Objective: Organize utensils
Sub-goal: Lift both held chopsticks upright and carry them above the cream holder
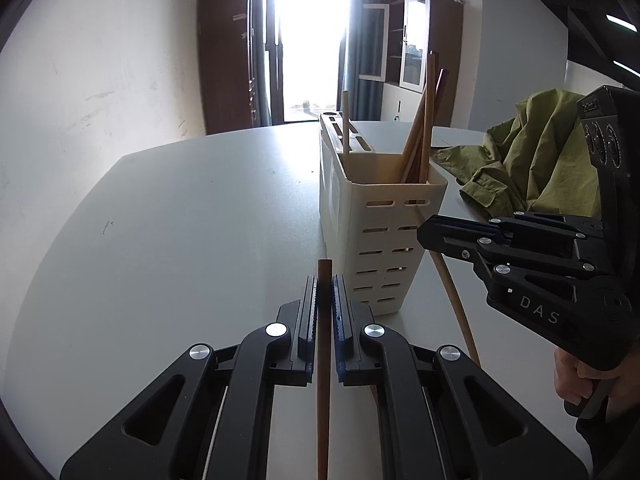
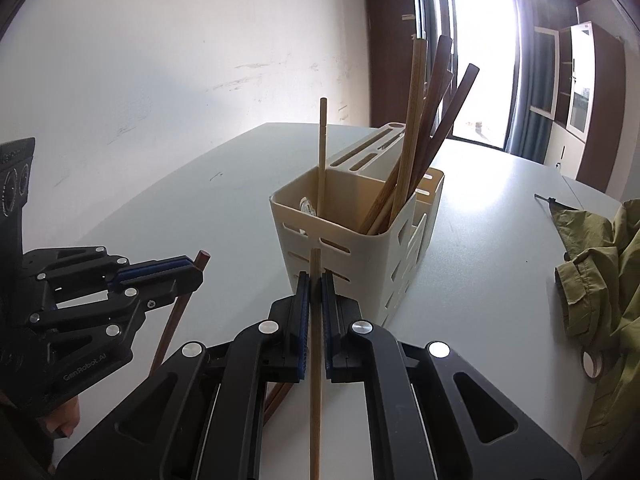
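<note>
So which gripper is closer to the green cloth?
Right. The right gripper sits just before the green cloth; the left gripper is beyond the utensil holder.

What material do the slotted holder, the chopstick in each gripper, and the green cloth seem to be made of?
Slotted holder: probably plastic, cream, matte, with smooth moulded walls and cleanly cut slots.
Dark chopstick in the left gripper: likely wood, reddish brown, slightly glossy.
Light chopstick in the right gripper: wood or bamboo, pale tan, with faint grain.
Green cloth: woven fabric, olive, creased, with stitched seams.
</note>
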Demonstrator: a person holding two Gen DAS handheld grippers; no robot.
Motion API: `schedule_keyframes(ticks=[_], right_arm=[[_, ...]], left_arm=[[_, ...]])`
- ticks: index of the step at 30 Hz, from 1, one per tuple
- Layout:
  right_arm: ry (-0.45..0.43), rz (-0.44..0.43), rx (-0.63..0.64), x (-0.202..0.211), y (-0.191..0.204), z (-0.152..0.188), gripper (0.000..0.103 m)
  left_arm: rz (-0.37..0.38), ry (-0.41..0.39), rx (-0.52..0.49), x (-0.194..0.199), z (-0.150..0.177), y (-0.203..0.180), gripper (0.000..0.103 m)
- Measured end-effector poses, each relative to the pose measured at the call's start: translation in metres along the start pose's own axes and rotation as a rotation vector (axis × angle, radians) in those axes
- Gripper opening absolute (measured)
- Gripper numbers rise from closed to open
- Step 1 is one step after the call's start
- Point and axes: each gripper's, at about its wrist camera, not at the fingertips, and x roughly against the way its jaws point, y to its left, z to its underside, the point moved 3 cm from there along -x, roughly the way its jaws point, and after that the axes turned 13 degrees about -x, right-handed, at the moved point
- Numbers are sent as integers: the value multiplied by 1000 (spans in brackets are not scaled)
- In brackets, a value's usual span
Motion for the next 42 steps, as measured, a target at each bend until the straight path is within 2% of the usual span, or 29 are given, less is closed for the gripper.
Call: schedule_keyframes(ticks=[10,26,42], right_arm=[[-86,-12,9,21,-13,-30,7],[-212,-46,16,52,-9,-67,7],[-333,-101,27,77,-4,-96,7]], left_arm=[[-20,-102,-26,15,-42,-8,7],[-33,-219,-14,34,-77,-1,7],[-32,-379,-13,53,-119,-10,7]])
